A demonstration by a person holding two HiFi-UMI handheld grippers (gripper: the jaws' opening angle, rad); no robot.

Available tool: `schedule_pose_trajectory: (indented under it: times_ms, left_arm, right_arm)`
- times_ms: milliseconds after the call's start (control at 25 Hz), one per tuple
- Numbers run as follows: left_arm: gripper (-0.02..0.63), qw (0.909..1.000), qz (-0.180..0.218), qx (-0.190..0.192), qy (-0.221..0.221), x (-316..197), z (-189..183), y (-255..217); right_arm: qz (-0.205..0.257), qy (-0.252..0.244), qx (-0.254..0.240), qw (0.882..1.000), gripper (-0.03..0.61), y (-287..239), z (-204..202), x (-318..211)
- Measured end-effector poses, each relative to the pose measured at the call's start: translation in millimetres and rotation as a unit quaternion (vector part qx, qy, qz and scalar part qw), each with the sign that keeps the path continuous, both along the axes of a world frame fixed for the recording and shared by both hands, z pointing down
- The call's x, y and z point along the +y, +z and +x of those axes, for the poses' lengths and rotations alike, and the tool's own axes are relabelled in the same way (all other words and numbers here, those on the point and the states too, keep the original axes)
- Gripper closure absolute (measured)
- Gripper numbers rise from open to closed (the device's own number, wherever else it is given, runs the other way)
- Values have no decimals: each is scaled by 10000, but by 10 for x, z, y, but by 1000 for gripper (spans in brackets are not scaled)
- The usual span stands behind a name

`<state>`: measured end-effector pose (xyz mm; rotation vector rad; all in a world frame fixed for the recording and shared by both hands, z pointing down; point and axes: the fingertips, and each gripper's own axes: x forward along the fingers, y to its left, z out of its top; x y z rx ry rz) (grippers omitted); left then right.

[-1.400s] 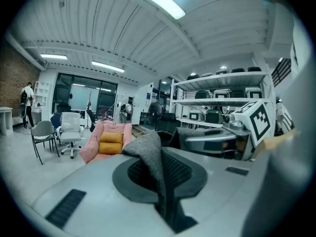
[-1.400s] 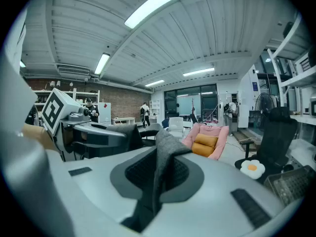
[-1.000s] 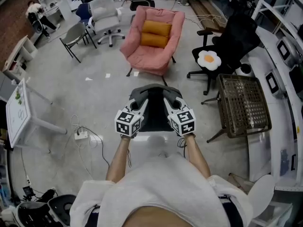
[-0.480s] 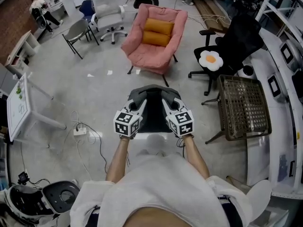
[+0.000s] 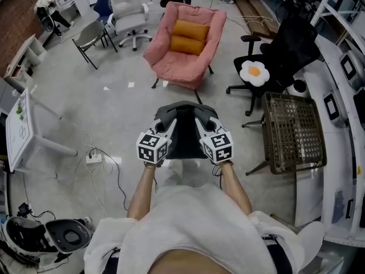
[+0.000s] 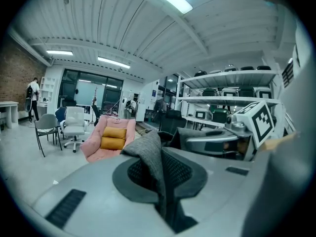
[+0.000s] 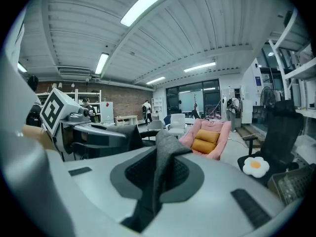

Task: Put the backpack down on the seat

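**Mia:** Where is the backpack (image 5: 185,136)?

**Ben:** It is up in the air, right in front of the person. It is dark and it hangs between the two grippers, over the grey floor (image 5: 114,113). It is not on any seat yet.

**Mia:** What is the left gripper (image 5: 169,125) doing?

**Ben:** Its jaws are squeezed together on a grey strap (image 6: 154,162) of the backpack. In the left gripper view the strap sticks up from between the jaws and folds over.

**Mia:** And the right gripper (image 5: 202,124)?

**Ben:** The same. Its jaws are pinched tight on the other strap (image 7: 165,167). The two grippers are side by side, with the top of the bag between them.

**Mia:** Which seats can you see?

**Ben:** In the head view, a pink chair (image 5: 185,44) stands at 12 o'clock, well apart from the bag. Two orange cushions (image 5: 188,37) lean on its back. At 1 o'clock there is a black chair (image 5: 285,47) on wheels with an egg cushion (image 5: 253,72) on its seat.

**Mia:** What else is around?

**Ben:** A brown woven stand (image 5: 293,130) is at 3 o'clock. A white table (image 5: 20,131) is far over at 9 o'clock. A white plug box (image 5: 94,158) with wires lies on the floor between that table and the left gripper.
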<state>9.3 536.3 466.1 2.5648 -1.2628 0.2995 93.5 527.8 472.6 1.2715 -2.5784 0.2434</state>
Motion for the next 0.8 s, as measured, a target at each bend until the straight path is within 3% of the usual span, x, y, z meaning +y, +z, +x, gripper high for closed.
schedule_pose_trajectory:
  times_ms: [400,800]
  left_arm:
    - [578,9999,-40,94,24,-1012,-75,104]
    - [578,9996,-33,227,192,-2217,-407,-49]
  right_arm:
    - [-85,38,86,9999,552,103,-77,-1002]
    - [-54,189,94,9998,552,-77,-393,-2206]
